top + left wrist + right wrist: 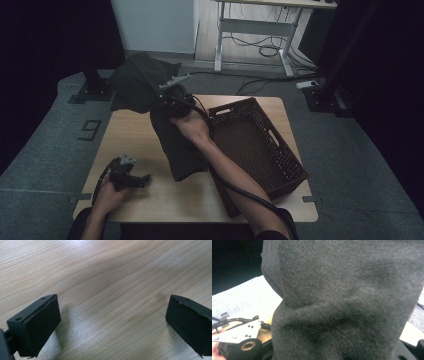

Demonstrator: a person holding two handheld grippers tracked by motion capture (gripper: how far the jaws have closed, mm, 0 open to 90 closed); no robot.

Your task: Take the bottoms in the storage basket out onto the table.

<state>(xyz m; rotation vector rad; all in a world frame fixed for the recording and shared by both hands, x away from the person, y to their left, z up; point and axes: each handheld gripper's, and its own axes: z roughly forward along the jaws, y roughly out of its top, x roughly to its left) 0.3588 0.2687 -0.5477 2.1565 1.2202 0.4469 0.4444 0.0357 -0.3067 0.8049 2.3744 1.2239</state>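
A dark grey cloth [180, 150] hangs in the air over the middle of the wooden table [125, 135], bunched at the top and trailing down to the tabletop. My right gripper [169, 99] is raised above the table's far half, shut on the cloth's upper part. In the right gripper view the cloth [342, 302] covers the jaws. My left gripper [142, 178] rests low on the table's near left, held by a hand. Its jaws stand wide open over bare wood [112, 302], with nothing between the pads [37, 322]. It also appears in the right gripper view, the left gripper [239, 340] at the bottom left.
A dark brown woven basket [295, 165] with handle slots sits on the table's right half, close beside the hanging cloth. Behind the table stand a white-legged desk [250, 30] and loose floor cables [265, 50]. Black stand bases flank the table's far corners.
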